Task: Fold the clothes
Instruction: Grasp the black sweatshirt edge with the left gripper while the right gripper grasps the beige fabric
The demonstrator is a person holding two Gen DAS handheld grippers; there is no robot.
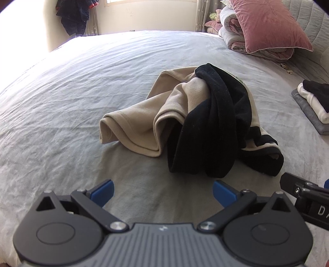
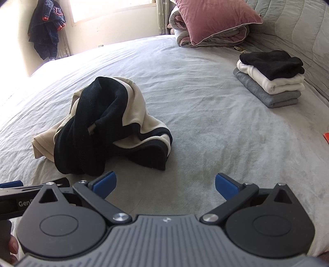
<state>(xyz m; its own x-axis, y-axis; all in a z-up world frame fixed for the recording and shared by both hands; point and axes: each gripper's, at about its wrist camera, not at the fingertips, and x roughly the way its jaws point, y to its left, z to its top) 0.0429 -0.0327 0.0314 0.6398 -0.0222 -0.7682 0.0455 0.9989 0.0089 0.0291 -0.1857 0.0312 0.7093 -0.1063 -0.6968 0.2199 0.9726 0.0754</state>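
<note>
Nearest you: left gripper (image 1: 163, 191), blue pads spread wide, nothing between them; right gripper (image 2: 165, 184), likewise spread and empty, just beside it over the bed sheet (image 1: 82, 92)

Item in hand: one crumpled garment (image 1: 197, 123), beige and black, heaped mid-bed just ahead of your fingers, untouched, sleeves and hem tangled; you have yet to spread it flat

Done, by the look of it: folded stack (image 2: 271, 78) of three pieces, grey under white under black, well apart to your right near the headboard side

Left for you: judged as this one garment only; pink pillow (image 2: 216, 18) and rolled duvet (image 2: 205, 37) look like bedding, not laundry
</note>
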